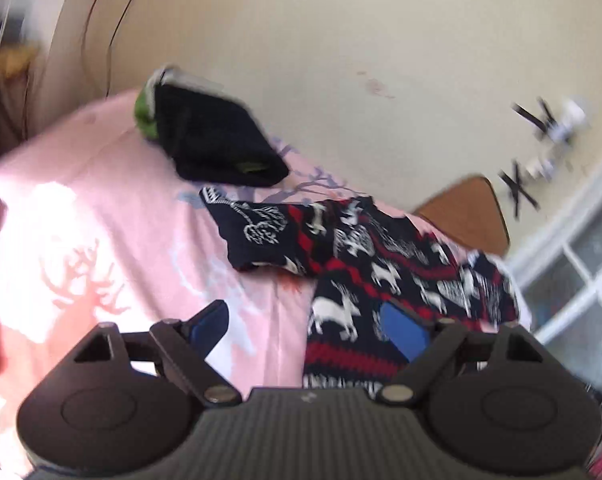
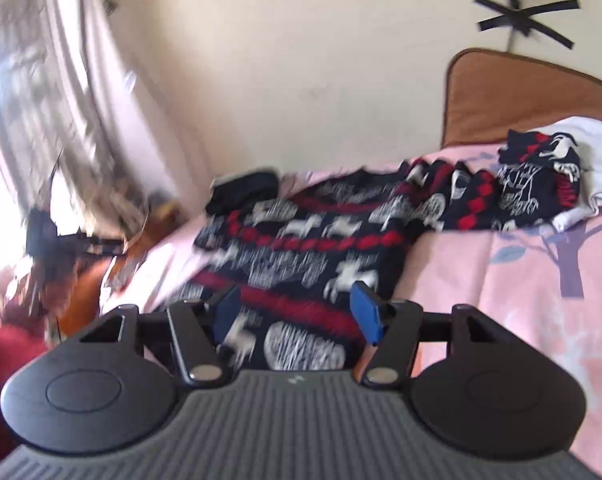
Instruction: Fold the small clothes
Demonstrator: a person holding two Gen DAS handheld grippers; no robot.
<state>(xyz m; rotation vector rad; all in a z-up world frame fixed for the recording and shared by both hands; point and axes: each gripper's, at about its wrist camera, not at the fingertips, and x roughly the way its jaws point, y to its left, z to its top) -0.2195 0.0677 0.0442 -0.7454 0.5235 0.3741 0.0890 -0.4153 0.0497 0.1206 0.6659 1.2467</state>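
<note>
A dark navy sweater with red bands and white reindeer (image 1: 385, 264) lies spread on the pink bedsheet (image 1: 113, 216). My left gripper (image 1: 309, 328) is open, its right blue pad over the sweater's lower hem, its left pad over the sheet. In the right wrist view the same sweater (image 2: 313, 248) lies flat ahead, one sleeve bunched at the far right. My right gripper (image 2: 297, 312) is open just above the sweater's near edge, holding nothing.
A folded black garment on a green one (image 1: 217, 140) sits at the bed's far end by the cream wall; it also shows in the right wrist view (image 2: 241, 192). A brown headboard (image 2: 525, 96) and a white cloth (image 2: 593, 152) are far right. The pink sheet (image 2: 521, 292) extends right. A curtain and window are at left.
</note>
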